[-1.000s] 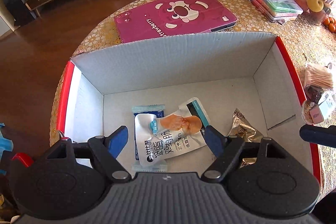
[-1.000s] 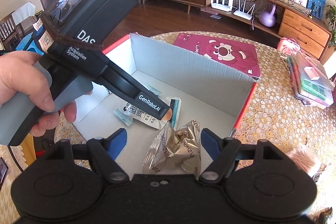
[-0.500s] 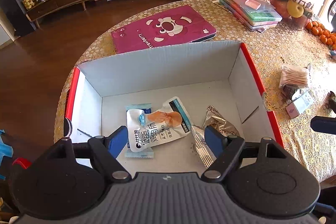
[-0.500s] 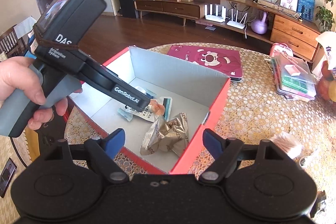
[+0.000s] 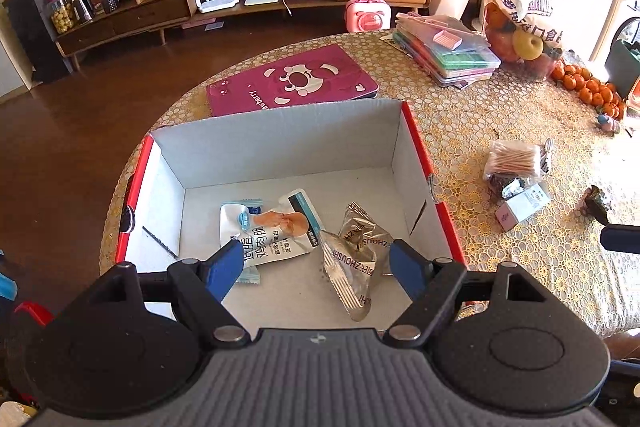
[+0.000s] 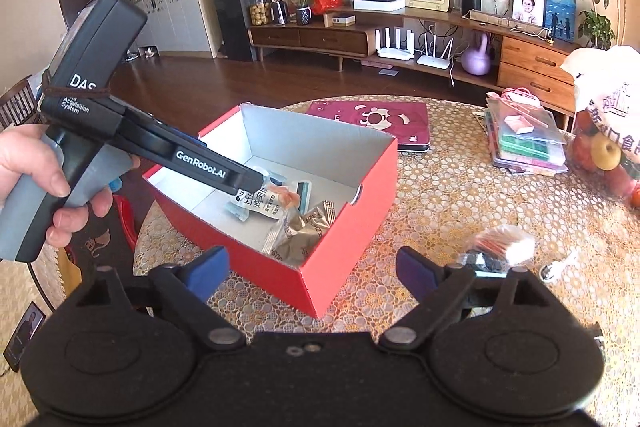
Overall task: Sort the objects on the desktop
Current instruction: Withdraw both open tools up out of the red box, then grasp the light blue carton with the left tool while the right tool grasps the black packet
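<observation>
A red box (image 5: 416,143) with a white inside stands on the round table. On its floor lie a white chicken snack pouch (image 5: 268,231), a blue packet (image 5: 248,205) under it, and a crumpled silver wrapper (image 5: 356,259). My left gripper (image 5: 316,269) hovers open above the box's near side, nothing between its blue pads. The right wrist view shows the same red box (image 6: 340,247), the pouch (image 6: 266,201) and the silver wrapper (image 6: 304,227). My right gripper (image 6: 312,273) is open and empty, held back from the box's corner over the tablecloth. A hand (image 6: 24,163) holds the left gripper there.
Right of the box lie a bag of cotton swabs (image 5: 512,159), a small white-and-pink carton (image 5: 522,207) and a dark lump (image 5: 598,203). Farther back are a magenta bear tablet case (image 5: 296,79), stacked plastic cases (image 5: 448,51), a fruit bag (image 5: 524,11) and tangerines (image 5: 588,87).
Both grippers have pulled up and back from the box, so more of the table shows. The silver wrapper and the pouch stay lying in the box.
</observation>
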Demonstrator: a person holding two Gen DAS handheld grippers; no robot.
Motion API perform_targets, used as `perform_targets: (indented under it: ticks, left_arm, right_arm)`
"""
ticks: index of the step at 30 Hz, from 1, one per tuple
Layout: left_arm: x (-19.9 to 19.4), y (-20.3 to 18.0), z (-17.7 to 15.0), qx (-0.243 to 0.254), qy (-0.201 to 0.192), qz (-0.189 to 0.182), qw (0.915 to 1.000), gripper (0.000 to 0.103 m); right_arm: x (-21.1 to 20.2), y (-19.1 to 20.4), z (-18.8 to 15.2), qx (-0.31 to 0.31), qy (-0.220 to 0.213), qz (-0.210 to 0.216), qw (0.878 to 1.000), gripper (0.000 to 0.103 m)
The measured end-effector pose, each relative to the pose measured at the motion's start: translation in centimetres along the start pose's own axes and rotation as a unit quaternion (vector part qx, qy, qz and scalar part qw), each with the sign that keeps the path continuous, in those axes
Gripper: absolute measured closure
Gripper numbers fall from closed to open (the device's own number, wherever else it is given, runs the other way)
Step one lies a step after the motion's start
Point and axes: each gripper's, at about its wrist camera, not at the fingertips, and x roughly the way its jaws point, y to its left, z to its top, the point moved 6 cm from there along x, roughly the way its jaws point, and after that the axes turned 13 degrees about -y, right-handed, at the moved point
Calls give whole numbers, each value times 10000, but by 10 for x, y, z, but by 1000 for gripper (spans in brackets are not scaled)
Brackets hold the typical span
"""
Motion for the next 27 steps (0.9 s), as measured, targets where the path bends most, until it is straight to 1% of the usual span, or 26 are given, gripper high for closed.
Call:
perform_targets:
  ticks: [1, 2, 6, 8, 10, 11, 16, 27]
  left_arm:
    - [-3, -3, -1, -15, -21, -18, 10000, 21]
    - [-6, -6, -2, -8, -44, -31, 10000, 16]
    - [-16, -22, -7, 83, -148, -152, 9997, 15]
    - [-19, -32, -10, 56, -162, -270, 9995, 12]
    - [-22, -41, -13, 34, -190, -403, 9990, 3]
    - [-24, -47, -14, 42, -214, -463, 9987, 1]
    - [-33, -70, -19, 13, -348, -701, 9969, 0]
    - [-48, -122, -31, 167, -568, -1116, 9920, 0]
  right_arm:
    - [-6, -2, -2, 9, -40, -14, 10000, 9]
    - [-11, -5, -4, 21, -76, -39, 10000, 9]
    - [-33, -21, -12, 136, -165, -214, 9995, 7]
    - [-44, -31, -17, 229, -220, -334, 9989, 7]
    - [-53, -39, -23, 295, -259, -453, 9982, 6]
    - [-58, -43, -25, 305, -279, -520, 9978, 5]
    - [-78, -61, -39, 414, -332, -793, 9954, 5]
    - [-110, -94, -63, 519, -459, -1354, 9884, 5]
